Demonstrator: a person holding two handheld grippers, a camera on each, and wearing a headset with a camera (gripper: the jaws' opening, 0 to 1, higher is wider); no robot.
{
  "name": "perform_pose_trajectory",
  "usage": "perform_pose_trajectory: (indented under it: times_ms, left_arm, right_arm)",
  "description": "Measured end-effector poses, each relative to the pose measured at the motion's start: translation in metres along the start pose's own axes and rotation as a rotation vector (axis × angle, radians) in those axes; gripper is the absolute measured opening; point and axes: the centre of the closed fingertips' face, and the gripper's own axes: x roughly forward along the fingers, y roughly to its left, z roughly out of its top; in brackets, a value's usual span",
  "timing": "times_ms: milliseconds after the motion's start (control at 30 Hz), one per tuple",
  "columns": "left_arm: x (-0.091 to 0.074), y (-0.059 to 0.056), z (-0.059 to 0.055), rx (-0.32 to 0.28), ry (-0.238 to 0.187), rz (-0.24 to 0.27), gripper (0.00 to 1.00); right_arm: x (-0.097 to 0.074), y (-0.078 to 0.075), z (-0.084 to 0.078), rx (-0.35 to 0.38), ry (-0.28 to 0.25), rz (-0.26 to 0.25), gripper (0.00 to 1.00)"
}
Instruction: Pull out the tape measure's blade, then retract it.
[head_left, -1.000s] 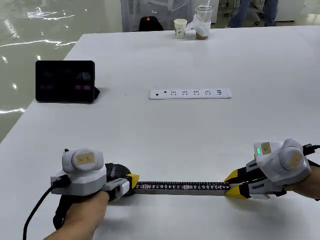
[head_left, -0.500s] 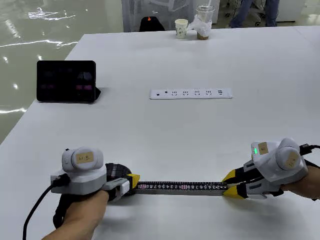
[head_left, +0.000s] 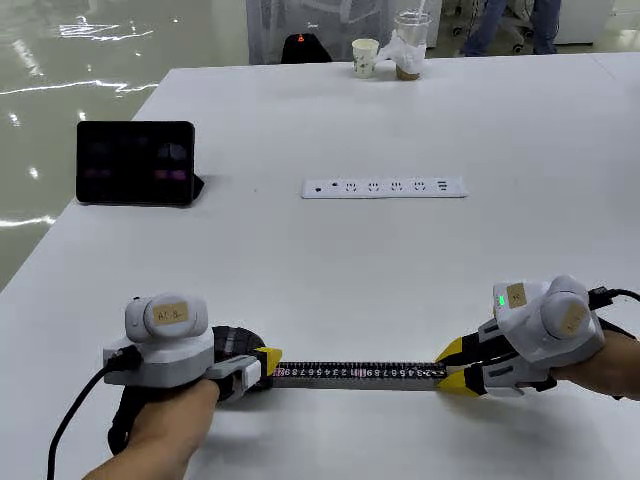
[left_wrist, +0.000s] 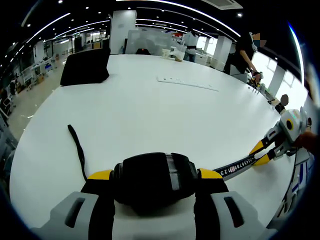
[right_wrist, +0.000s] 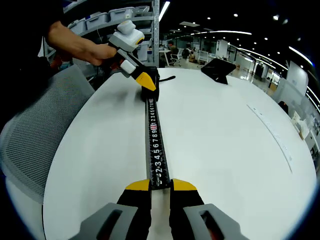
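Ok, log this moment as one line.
left gripper: shut on tape measure | right gripper: shut on blade | blade: out, along table

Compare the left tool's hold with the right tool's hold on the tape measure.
The left tool clamps the tape measure's black case; the right tool pinches the end of the blade. The left tool's jaws stand wide apart around the case; the right tool's jaws are nearly closed on the thin blade. Both have yellow tips and sit low over the white table.
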Motion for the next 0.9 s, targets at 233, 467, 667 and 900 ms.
perform_pose_trajectory:
  times_ms: [233, 467, 667, 900]
  left_arm:
    - [0.000, 0.000, 0.000, -0.002, 0.001, -0.002, 0.59]
    - [0.000, 0.001, 0.000, -0.005, 0.003, -0.003, 0.59]
    - [0.001, 0.001, 0.000, -0.009, 0.004, -0.005, 0.59]
    - [0.001, 0.001, 0.000, -0.011, 0.006, -0.007, 0.59]
  right_arm:
    - [0.003, 0.000, 0.003, -0.002, -0.002, 0.000, 0.10]
    - [0.007, 0.000, 0.008, -0.007, -0.005, 0.004, 0.10]
    - [0.008, 0.000, 0.010, -0.008, -0.007, 0.004, 0.10]
    - [0.011, 0.000, 0.014, -0.010, -0.010, 0.006, 0.10]
